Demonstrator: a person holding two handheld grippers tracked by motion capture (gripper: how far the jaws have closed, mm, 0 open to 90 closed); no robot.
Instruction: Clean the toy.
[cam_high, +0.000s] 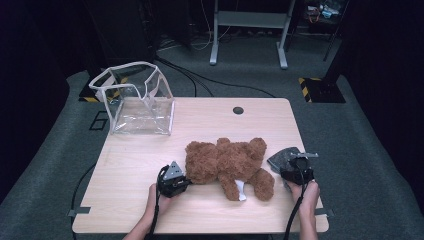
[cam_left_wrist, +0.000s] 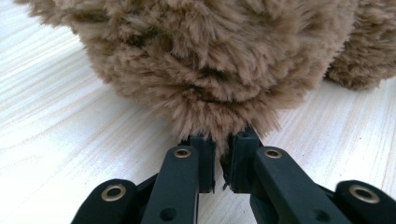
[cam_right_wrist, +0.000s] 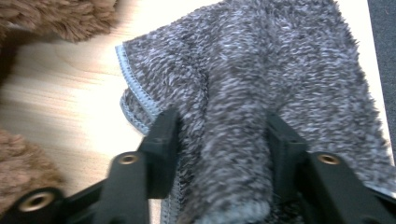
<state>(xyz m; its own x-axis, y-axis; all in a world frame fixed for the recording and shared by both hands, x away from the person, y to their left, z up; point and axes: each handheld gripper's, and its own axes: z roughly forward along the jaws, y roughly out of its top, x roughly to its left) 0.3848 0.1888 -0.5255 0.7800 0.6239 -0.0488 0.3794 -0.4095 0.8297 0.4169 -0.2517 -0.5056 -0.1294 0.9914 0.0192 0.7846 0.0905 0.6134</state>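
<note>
A brown teddy bear (cam_high: 227, 162) lies on its side in the middle of the wooden table (cam_high: 130, 200). My left gripper (cam_high: 176, 183) is at the bear's left end. In the left gripper view its jaws are nearly together, pinching a tuft of the bear's fur (cam_left_wrist: 219, 116) just above the tabletop. A grey fleece cloth (cam_high: 282, 159) lies at the table's right edge beside the bear's leg. My right gripper (cam_high: 298, 174) is on it. In the right gripper view a raised fold of the cloth (cam_right_wrist: 238, 140) stands squeezed between the half-closed jaws.
A clear plastic bag (cam_high: 137, 102) with white trim stands open at the table's back left corner. A round cable hole (cam_high: 238, 110) sits near the back edge. The right table edge runs close to the cloth. Metal frame legs (cam_high: 250, 30) stand on the floor behind.
</note>
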